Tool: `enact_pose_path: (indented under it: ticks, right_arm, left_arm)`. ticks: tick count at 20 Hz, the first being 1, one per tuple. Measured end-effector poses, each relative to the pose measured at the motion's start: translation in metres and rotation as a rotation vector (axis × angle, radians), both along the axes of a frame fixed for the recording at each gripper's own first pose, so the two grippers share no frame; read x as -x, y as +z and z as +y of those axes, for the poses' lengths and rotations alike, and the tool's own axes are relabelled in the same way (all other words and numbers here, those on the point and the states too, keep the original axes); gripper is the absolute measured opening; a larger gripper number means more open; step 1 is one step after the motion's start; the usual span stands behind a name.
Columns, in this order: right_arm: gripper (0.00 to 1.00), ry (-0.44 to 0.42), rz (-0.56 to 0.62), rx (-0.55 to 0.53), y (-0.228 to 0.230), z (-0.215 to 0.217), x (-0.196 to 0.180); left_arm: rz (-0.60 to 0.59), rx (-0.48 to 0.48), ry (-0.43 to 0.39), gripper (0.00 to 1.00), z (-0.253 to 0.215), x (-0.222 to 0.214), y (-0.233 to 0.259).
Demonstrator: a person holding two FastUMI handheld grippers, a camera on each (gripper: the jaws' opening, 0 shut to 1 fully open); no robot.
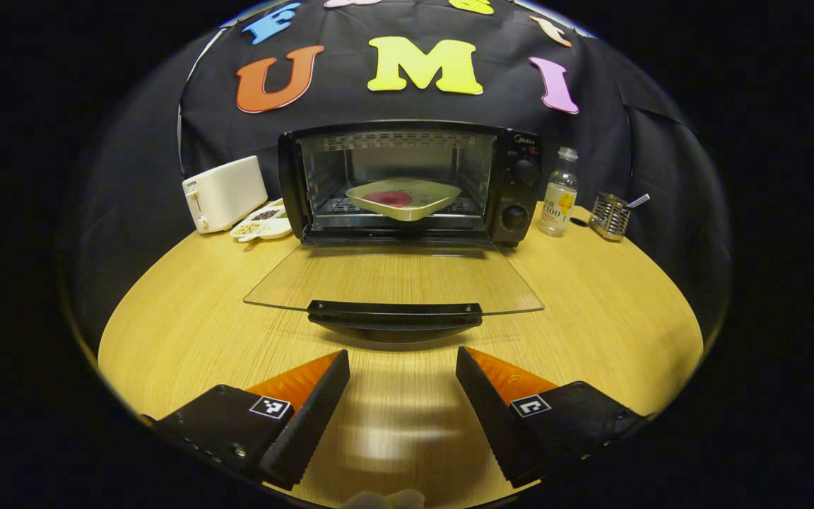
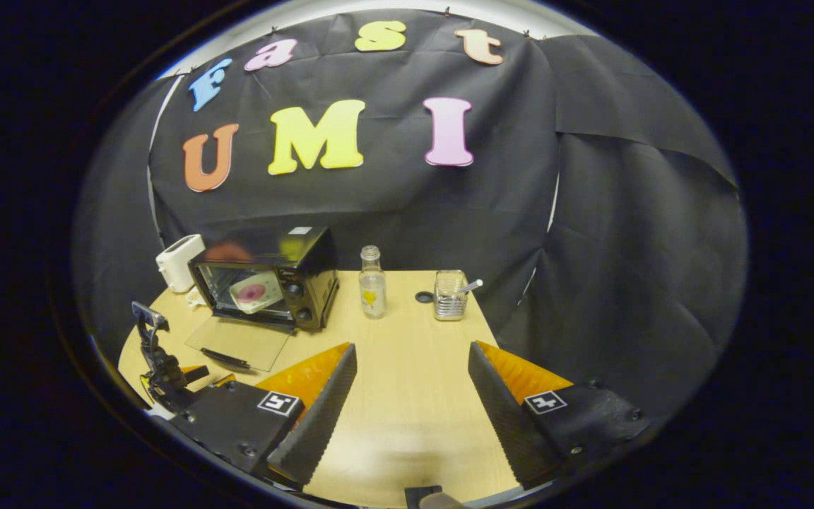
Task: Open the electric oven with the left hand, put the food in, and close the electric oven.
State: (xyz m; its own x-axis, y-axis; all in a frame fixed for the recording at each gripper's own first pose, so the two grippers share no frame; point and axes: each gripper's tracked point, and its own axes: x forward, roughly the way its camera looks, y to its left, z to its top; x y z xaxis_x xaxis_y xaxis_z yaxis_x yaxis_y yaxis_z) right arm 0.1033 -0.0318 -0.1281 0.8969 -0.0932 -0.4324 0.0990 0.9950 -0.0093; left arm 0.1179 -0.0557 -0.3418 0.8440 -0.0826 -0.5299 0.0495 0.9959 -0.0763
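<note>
**Oven open, plate on the rack**

The electric oven [image 1: 410, 182] stands at the back of the wooden table [image 1: 188, 332], its glass door [image 1: 393, 283] folded down flat. A plate [image 1: 403, 198] with red food [image 1: 393, 199] sits inside on the rack. The left gripper [image 1: 402, 382] hovers just before the door handle [image 1: 394, 309], fingers spread, holding nothing. The right gripper [image 2: 412, 385] hangs over bare table, well apart from the oven, also spread and empty. A toaster [image 1: 225, 192] and a divided dish [image 1: 263, 220] flank the oven's left; a bottle [image 1: 559, 192] and a wire holder [image 1: 610, 215] its right.
</note>
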Motion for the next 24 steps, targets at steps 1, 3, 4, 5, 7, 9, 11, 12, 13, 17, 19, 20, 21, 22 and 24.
enact_pose_path:
  ticks: [1, 3, 4, 5, 7, 9, 11, 12, 13, 17, 19, 20, 21, 22, 24]
  right_arm:
    - [0.96, -0.008, 0.002, -0.001, 0.0, 0.0, 0.001]
    - [1.0, -0.017, 0.008, 0.001, -0.001, -0.002, 0.004]
    - [1.0, -0.024, 0.007, 0.002, -0.001, -0.004, 0.004]
    - [0.96, -0.035, 0.01, 0.004, -0.002, -0.007, 0.004]
    - [0.96, -0.046, 0.019, 0.0, -0.004, -0.011, 0.007]
    - [1.0, -0.055, 0.026, -0.001, -0.005, -0.014, 0.008]
    - [1.0, -0.058, 0.026, 0.001, -0.004, -0.016, 0.009]
    - [1.0, -0.061, 0.025, 0.002, -0.003, -0.017, 0.008]
    - [1.0, -0.061, 0.024, 0.001, -0.003, -0.017, 0.007]
    - [1.0, -0.06, 0.013, -0.014, 0.001, -0.017, 0.007]
    - [0.96, -0.058, 0.015, -0.023, -0.001, -0.016, 0.005]
    - [0.96, -0.056, 0.011, -0.029, 0.002, -0.015, 0.006]
    - [0.96, -0.053, 0.006, -0.035, 0.003, -0.015, 0.007]
    - [0.96, -0.05, 0.003, -0.041, 0.003, -0.015, 0.007]
    - [1.0, -0.042, -0.001, -0.051, 0.001, -0.012, 0.004]
  left_arm:
    - [0.009, -0.004, -0.001, 0.97, 0.002, -0.003, -0.005]
    - [0.017, -0.014, -0.005, 0.98, 0.003, -0.008, -0.009]
    - [0.021, -0.024, -0.008, 0.97, 0.007, -0.01, -0.012]
    - [0.025, -0.033, -0.007, 0.97, 0.009, -0.011, -0.013]
    - [0.005, -0.03, -0.015, 0.98, 0.007, -0.018, -0.009]
    - [0.02, -0.039, -0.018, 0.97, 0.008, -0.019, -0.011]
    - [0.024, -0.033, -0.015, 0.97, 0.007, -0.021, -0.01]
    - [0.026, -0.034, -0.014, 0.97, 0.007, -0.02, -0.009]
    - [0.023, -0.036, -0.015, 0.98, 0.007, -0.021, -0.006]
    - [0.015, -0.032, -0.016, 0.98, 0.008, -0.022, 0.009]
    - [-0.003, -0.037, -0.014, 0.98, 0.009, -0.025, 0.022]
    - [-0.013, -0.039, -0.012, 0.98, 0.01, -0.026, 0.03]
    - [-0.016, -0.034, -0.009, 0.97, 0.01, -0.029, 0.038]
    - [-0.025, -0.029, -0.005, 0.98, 0.011, -0.035, 0.047]
    - [-0.061, -0.027, 0.001, 0.98, 0.013, -0.052, 0.072]
